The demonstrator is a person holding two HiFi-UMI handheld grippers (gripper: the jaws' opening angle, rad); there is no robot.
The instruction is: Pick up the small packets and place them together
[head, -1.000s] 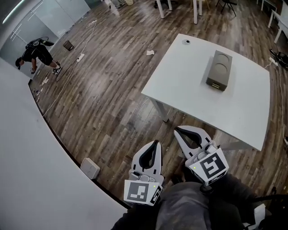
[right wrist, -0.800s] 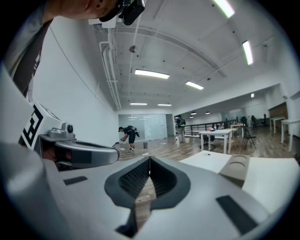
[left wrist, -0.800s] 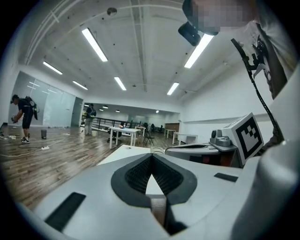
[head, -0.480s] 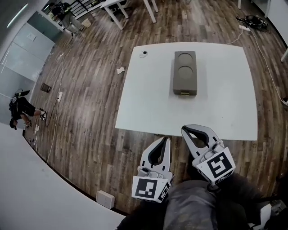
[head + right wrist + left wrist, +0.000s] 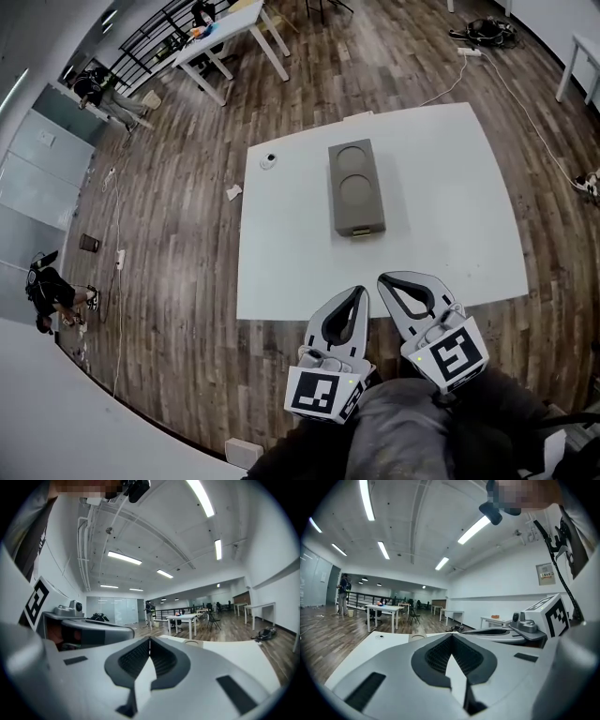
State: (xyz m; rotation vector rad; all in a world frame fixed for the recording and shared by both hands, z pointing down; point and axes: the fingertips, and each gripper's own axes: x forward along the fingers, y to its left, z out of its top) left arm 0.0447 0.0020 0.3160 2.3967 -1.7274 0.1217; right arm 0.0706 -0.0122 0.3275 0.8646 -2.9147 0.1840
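Observation:
No small packets show in any view. A white table (image 5: 441,234) stands ahead, and a grey-brown box (image 5: 355,187) with two round recesses lies on it. Near the table's far left corner sits a small round object (image 5: 269,160). My left gripper (image 5: 357,293) and right gripper (image 5: 384,279) are held side by side close to my body, tips just at the table's near edge. Both are shut and hold nothing. The left gripper view shows its shut jaws (image 5: 451,634) with the box (image 5: 417,638) beyond. The right gripper view shows the same shut jaws (image 5: 150,639).
A scrap of paper (image 5: 233,192) lies on the wooden floor left of the table. More white tables (image 5: 225,28) stand at the back, with cables (image 5: 469,52) on the floor. A person (image 5: 47,291) crouches far left. A white wall top (image 5: 56,412) fills the lower left.
The view has swung so the table now lies straight ahead, with its near edge at the gripper tips. Both grippers stayed shut and close to my body.

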